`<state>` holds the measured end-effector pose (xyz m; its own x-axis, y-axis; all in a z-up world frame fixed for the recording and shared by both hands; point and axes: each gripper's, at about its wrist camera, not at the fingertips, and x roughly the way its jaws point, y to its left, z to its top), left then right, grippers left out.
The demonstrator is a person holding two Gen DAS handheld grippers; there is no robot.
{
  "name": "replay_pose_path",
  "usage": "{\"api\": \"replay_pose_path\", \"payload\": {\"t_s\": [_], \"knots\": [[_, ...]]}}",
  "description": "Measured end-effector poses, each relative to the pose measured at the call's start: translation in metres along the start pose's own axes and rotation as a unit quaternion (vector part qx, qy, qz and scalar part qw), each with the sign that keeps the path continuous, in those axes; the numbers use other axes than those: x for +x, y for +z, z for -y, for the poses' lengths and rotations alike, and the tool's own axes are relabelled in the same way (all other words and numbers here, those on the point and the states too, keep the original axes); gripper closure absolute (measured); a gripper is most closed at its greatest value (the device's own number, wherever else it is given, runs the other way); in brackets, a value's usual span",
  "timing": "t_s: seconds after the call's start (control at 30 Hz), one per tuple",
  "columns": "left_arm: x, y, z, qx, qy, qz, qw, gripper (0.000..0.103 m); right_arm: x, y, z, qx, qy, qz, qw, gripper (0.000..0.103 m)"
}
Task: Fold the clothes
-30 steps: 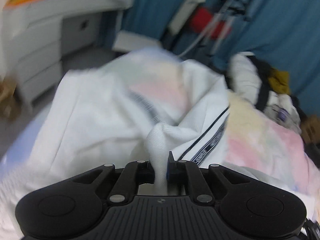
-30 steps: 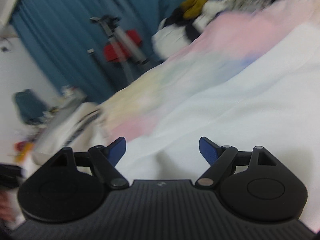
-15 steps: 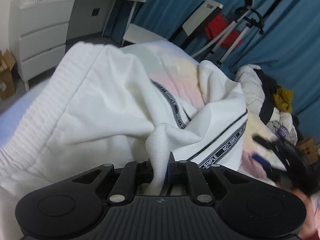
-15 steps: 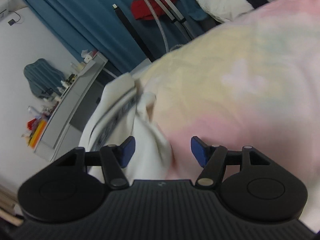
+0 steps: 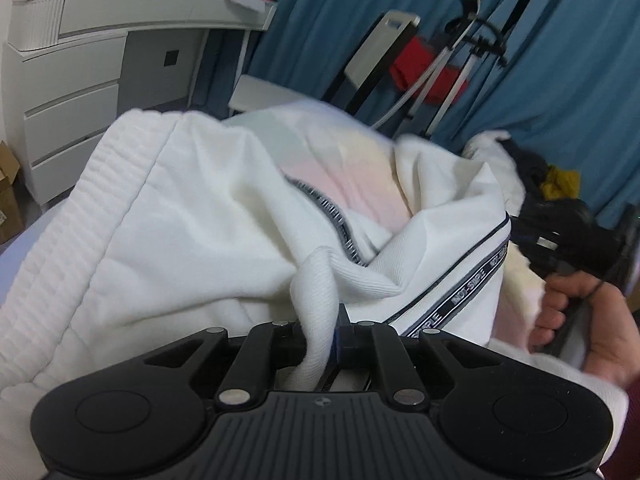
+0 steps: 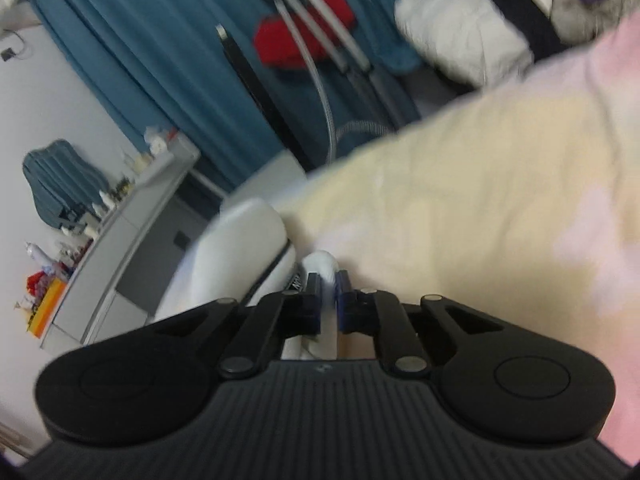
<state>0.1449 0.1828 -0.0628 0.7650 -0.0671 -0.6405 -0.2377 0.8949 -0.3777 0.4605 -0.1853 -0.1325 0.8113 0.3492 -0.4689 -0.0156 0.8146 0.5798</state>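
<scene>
The left gripper (image 5: 320,330) has its fingers (image 5: 343,330) pressed together on a ribbed white edge of the white garment (image 5: 192,240), the pinched cloth rising as a thick fold between them. From that pinch the garment spreads up and out toward 10 o'clock, where a wide ribbed band (image 5: 80,216) runs along its border, and toward 2 o'clock, where a black-and-grey printed tape (image 5: 472,284) crosses the cloth. It lies heaped on a bed with a pastel pink and yellow cover (image 5: 360,176).

At 3 o'clock in the left view, a person's hand (image 5: 588,320) grips the handle of the right gripper (image 6: 329,304). In the right view its fingers (image 6: 314,304) stand narrow, closed on a small roll of the same white garment, with a piece of the printed tape just left of them. The bed cover fills the view from 12 to 4 o'clock, blurred.

Beyond the bed, at 10 o'clock in the left view, stands a white dresser (image 5: 80,76) with bottles on top. Blue curtains (image 5: 320,20) hang behind, with a garment steamer stand (image 5: 452,64) and something red on it at 1 o'clock. A pile of other clothes (image 5: 540,172) sits at 2 o'clock.
</scene>
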Motion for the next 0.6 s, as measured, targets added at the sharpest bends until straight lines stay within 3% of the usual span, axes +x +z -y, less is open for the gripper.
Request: {"api": "replay_pose_path", "payload": {"t_s": [0.17,0.3,0.37,0.47,0.6], "knots": [[-0.02,0.001,0.014,0.022,-0.069,0.047,0.9962,0.087,-0.068,0.039,0.013,-0.008,-0.03,0.089,0.996,0.094],[-0.03,-0.005,0.032,0.055,-0.109,0.071,0.99,0.069,-0.146,0.097,0.057,-0.012,-0.092,0.146,0.985,0.094],[-0.034,-0.008,0.041,0.072,-0.129,0.081,0.9857,0.058,-0.189,0.119,0.081,-0.02,-0.128,0.175,0.976,0.094],[-0.04,-0.018,0.058,0.11,-0.171,0.089,0.9749,0.049,-0.249,0.143,0.121,-0.008,-0.171,0.226,0.959,0.094],[-0.038,-0.04,0.086,0.18,-0.214,0.067,0.9577,0.042,-0.31,0.141,0.195,0.059,-0.22,0.279,0.933,0.094]]}}
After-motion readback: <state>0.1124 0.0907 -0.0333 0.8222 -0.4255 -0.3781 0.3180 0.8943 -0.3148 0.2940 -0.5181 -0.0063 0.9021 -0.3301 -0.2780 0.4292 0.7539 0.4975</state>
